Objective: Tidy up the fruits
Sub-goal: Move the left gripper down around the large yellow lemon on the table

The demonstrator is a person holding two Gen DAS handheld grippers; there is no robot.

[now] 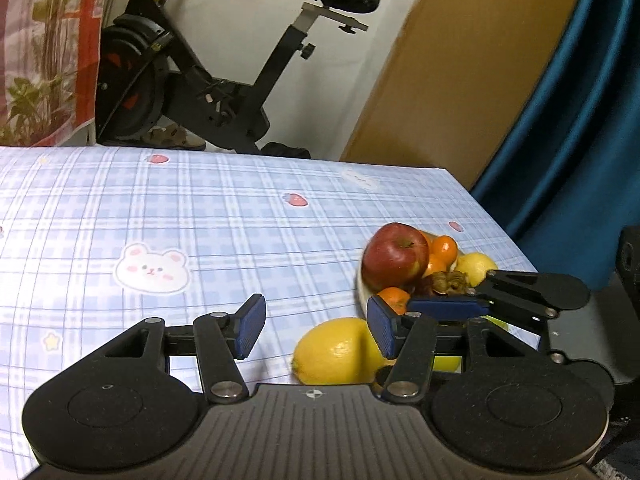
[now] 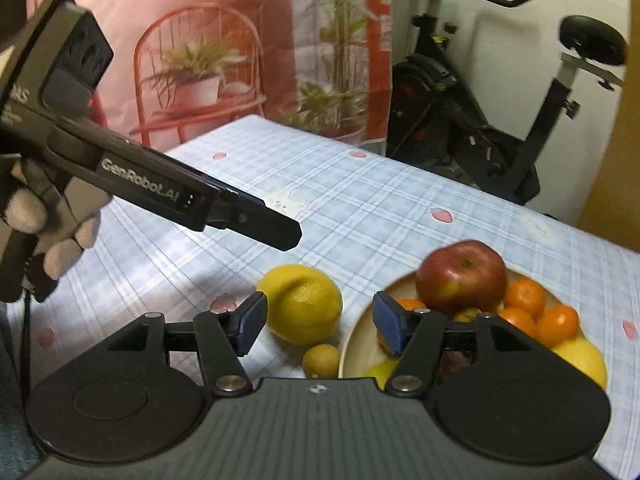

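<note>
A big lemon lies on the checked tablecloth just left of a pale bowl. The bowl holds a red apple, several oranges, another lemon and a brown walnut. A small yellow-green fruit sits beside the bowl's rim. My left gripper is open above the big lemon, not gripping it. My right gripper is open too, the lemon just beyond its left pad; one of its pads reaches over the bowl's near rim.
A gloved hand holds the left gripper. The table's far edge and right corner are close to the bowl. Behind stand an exercise bike, a brown panel and a blue curtain. The cloth stretches away to the left.
</note>
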